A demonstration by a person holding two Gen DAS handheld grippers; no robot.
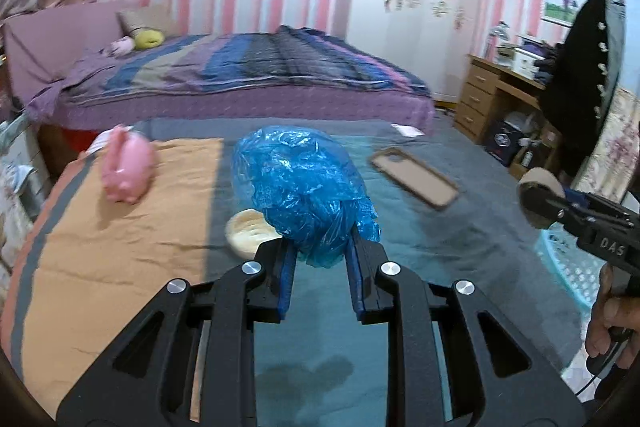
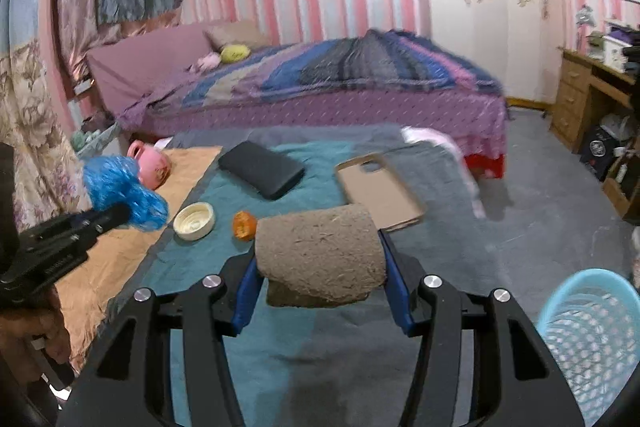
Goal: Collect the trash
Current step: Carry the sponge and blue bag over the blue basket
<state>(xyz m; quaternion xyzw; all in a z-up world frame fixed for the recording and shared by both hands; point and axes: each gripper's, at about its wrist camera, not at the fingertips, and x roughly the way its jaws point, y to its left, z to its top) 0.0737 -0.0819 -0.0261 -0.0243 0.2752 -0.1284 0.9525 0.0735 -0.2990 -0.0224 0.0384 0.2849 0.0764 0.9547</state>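
- Black two-finger left gripper: blue-padded jaws narrowed onto the lower end of a crumpled blue plastic bag, which bulges up and forward beyond the tips, lifted off the bedding
- Black two-finger right gripper: jaws at medium spread, one pad pressed to each end of a grey-brown cardboard tube lying crosswise between them, raised above the cover
- Teal and grey quilted cover: the surface below both sets of jaws; ahead of the right jaws and slightly left lie a round cream lid and a small orange scrap, neither gripped
- Further ahead: a black phone-like slab and a tan phone case; whether these count as trash cannot be told
- Light-blue lattice plastic basket: on the floor below and right of the right jaws, apart from them
- Progress, as a judgement: two pieces are in hand but not yet dropped in the basket; the lid and the orange scrap remain to be gathered
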